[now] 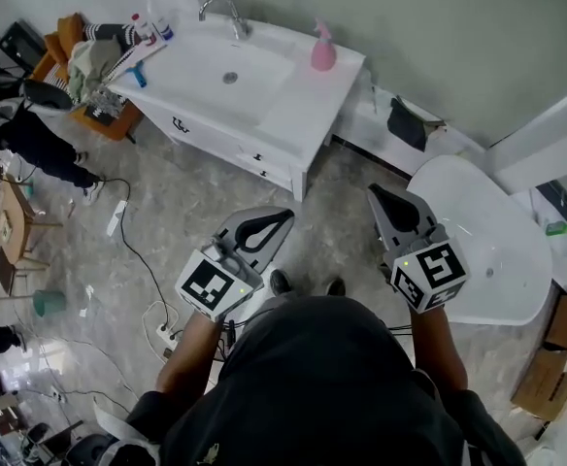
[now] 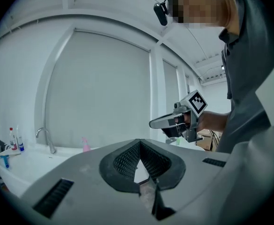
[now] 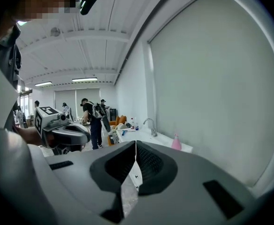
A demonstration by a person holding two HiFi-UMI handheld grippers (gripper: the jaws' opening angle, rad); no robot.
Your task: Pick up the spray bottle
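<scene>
While my left gripper (image 1: 282, 217) and right gripper (image 1: 375, 194) hang over the floor (image 1: 177, 202), well short of the washbasin (image 1: 303, 105), I see the pink spray bottle (image 1: 322, 49) standing upright on the washbasin's far right corner, right of its faucet (image 1: 227, 10). Left jaws are clenched together on nothing. Right jaws are likewise pressed closed and empty. Neither gripper touches the washbasin.
</scene>
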